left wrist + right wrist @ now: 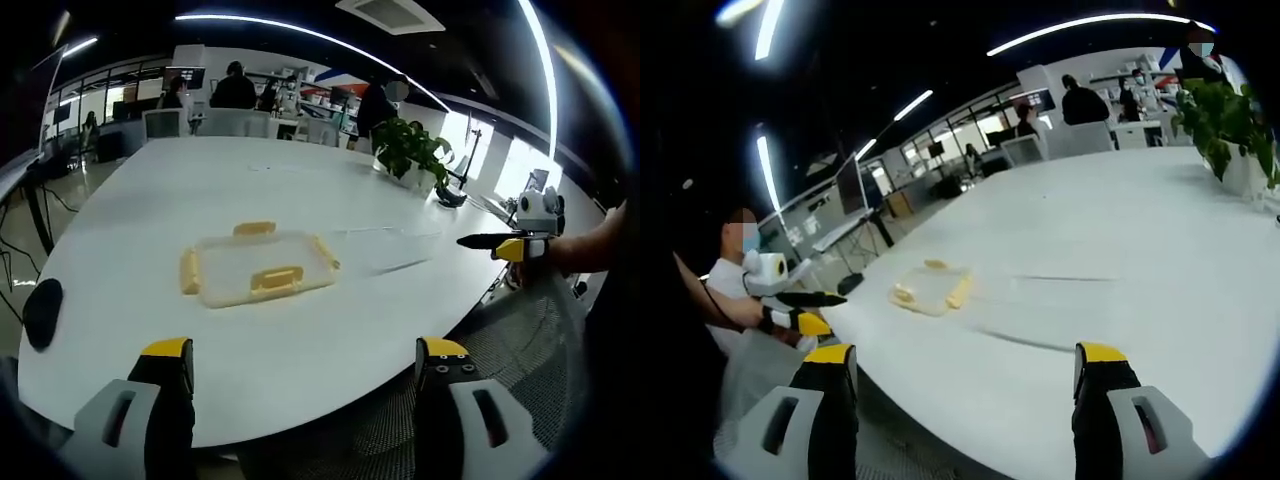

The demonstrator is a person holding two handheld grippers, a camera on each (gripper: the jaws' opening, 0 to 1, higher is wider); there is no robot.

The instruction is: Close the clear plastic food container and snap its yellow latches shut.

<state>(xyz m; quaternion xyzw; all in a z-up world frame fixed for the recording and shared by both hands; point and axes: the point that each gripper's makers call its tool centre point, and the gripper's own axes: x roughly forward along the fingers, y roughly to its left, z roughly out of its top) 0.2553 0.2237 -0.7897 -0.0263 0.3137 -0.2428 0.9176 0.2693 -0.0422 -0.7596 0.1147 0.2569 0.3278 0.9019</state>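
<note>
We see one clear food container [258,268] lying flat on the white counter [200,180], its long axis running roughly from 9 to 3 o'clock in the left gripper view. Four yellow latches [277,281] sit on it, one on each side. At about 3 o'clock of it lies one clear box [385,245], faint against the counter; we cannot tell whether the two touch.

Our left claw [305,365] stands wide with nothing between its two yellow-tipped jaws, and the container lies ahead of it at 12 o'clock, well apart. Our right claw [967,372] is also wide and bare; in the right gripper view the container [930,290] lies ahead toward 11 o'clock, apart from the jaws. The right claw [500,243] shows in the left gripper view at 3 o'clock, off the counter's edge.

One potted plant [410,150] stands on the counter at 1 o'clock.
</note>
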